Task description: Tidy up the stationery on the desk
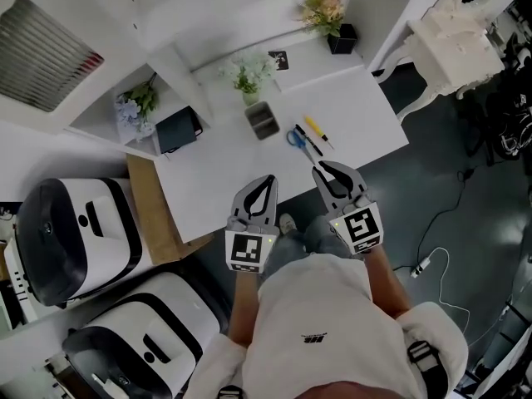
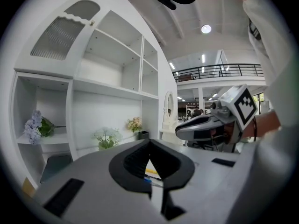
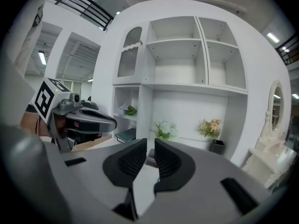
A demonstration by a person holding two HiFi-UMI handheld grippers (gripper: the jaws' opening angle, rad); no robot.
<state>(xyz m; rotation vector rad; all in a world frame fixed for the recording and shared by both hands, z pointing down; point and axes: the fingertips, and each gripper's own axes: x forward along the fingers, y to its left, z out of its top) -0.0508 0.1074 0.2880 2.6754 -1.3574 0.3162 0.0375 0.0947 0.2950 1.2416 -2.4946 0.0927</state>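
Both grippers hung over the near edge of the white counter (image 1: 216, 181), side by side and clear of everything on it. The left gripper (image 1: 268, 179) had its jaws together at the tips and held nothing. The right gripper (image 1: 319, 168) had its jaws narrowed to a thin slit, also with nothing between them.

The stationery lay loose on the counter just beyond the grippers. The blue-handled scissors (image 1: 297, 137), a black pen (image 1: 310, 145) and a yellow pen (image 1: 317, 130) lay close together, the yellow one farthest right. Left of them and a little farther off stood a dark mesh pen holder (image 1: 263, 120), apart from all three.

Farther back, a small green plant (image 1: 248, 79) stood behind the holder, and a flower in a black pot (image 1: 335, 23) stood at the far right. In the shelf compartment to the left lay a dark notebook (image 1: 177, 130), with purple flowers (image 1: 133, 106) beside it.
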